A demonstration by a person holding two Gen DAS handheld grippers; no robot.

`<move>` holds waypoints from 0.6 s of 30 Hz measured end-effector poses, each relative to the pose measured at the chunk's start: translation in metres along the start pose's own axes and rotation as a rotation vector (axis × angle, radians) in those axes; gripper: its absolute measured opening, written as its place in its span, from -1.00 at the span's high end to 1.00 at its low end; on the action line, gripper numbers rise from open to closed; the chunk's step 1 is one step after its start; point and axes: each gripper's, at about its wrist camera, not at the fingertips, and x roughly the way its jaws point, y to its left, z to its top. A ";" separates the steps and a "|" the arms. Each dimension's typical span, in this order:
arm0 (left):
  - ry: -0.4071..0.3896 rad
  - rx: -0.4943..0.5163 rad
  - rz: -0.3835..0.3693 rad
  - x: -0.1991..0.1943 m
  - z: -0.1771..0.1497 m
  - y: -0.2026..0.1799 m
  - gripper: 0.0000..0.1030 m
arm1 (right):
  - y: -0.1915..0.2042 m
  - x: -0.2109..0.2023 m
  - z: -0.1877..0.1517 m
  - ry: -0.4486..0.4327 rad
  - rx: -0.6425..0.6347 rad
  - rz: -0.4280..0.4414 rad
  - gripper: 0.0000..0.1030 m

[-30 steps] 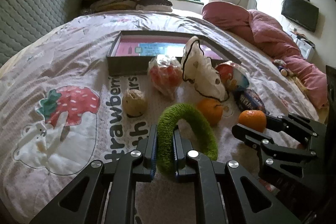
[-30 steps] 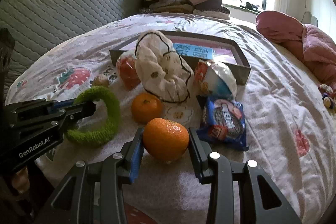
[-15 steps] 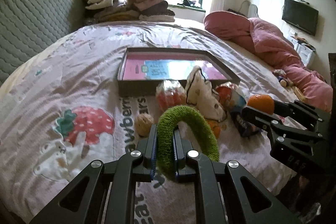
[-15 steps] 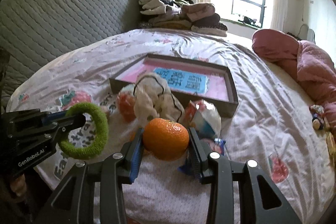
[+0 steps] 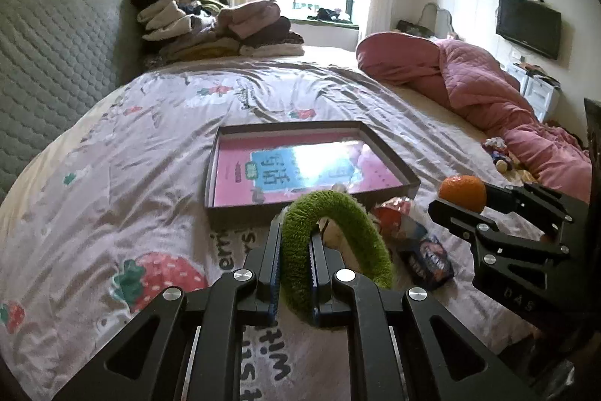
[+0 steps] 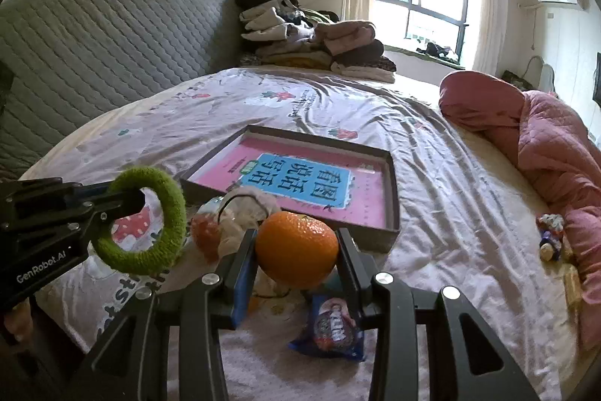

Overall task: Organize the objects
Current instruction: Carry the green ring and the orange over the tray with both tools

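Left wrist view: my left gripper (image 5: pixel 295 269) stays clamped on the green ring (image 5: pixel 338 213), now raised off the bedspread (image 5: pixel 112 175) toward the tray (image 5: pixel 225 213).

Right wrist view: my right gripper (image 6: pixel 296 262) grips the orange (image 6: pixel 296 248), lifted too — both ready for the tray; bedroom, window behind.

The left gripper (image 5: pixel 295 250) is clamped on a green fuzzy ring (image 5: pixel 338 232), held up at the near left. At its right, the right gripper (image 6: pixel 296 250) pinches an orange (image 6: pixel 296 248) between both fingers, raised and level.
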 end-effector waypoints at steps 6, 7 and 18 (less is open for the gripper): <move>0.008 0.005 -0.006 0.005 0.018 0.000 0.77 | -0.011 0.003 0.021 -0.023 -0.008 -0.019 0.21; 0.007 0.007 -0.002 0.007 0.022 0.001 0.77 | -0.012 0.004 0.023 -0.027 -0.009 -0.020 0.21; -0.011 0.009 -0.012 0.033 0.061 0.011 0.77 | -0.034 0.029 0.052 -0.048 -0.007 -0.010 0.21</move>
